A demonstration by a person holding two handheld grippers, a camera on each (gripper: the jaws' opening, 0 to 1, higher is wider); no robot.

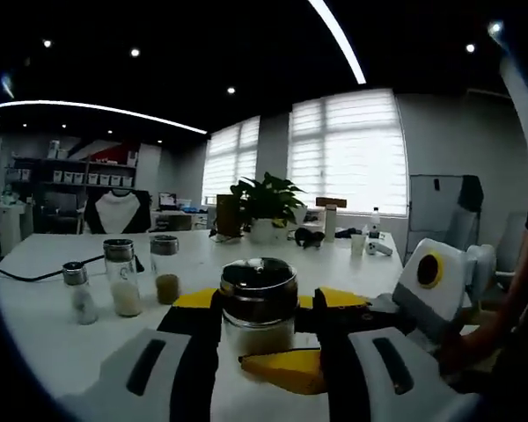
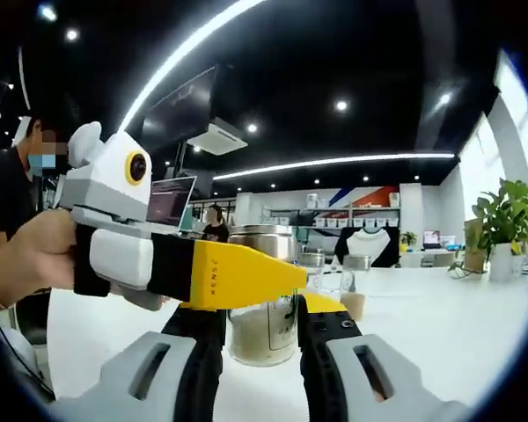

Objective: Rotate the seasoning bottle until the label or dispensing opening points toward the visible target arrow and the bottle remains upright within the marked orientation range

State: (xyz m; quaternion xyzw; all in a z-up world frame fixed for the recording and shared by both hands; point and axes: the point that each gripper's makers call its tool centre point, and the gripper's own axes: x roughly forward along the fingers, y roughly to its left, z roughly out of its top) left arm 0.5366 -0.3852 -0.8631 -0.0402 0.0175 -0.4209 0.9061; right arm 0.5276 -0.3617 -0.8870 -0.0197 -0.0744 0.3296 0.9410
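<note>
In the left gripper view we see the seasoning bottle (image 1: 258, 303), a glass jar with a dark metal cap, standing upright on the white table (image 1: 35, 343) at lower centre of the frame, with the left gripper (image 1: 262, 321) closed on it, one black jaw pressed against each side. The right gripper (image 1: 321, 303) reaches in from the lower right of that view, its yellow jaws lying on both sides of the bottle, one behind it and one low in front; whether they press on the glass we cannot tell here. The right gripper view gives us the same bottle (image 2: 262, 299) at lower centre, sitting between the right gripper's (image 2: 262, 330) black jaws, which stand close to its sides, though firm contact stays unclear to us. There the left gripper (image 2: 246, 274) comes in from the left, held by a person's hand (image 2: 31, 255), and its yellow jaw crosses in front of the bottle. The left gripper view alone offers us three smaller shakers (image 1: 123, 277) at middle left, a black cable (image 1: 44, 274) beside them, and one potted plant (image 1: 266, 207) near the windows. Counting, we find one held bottle, three shakers and two grippers.
</note>
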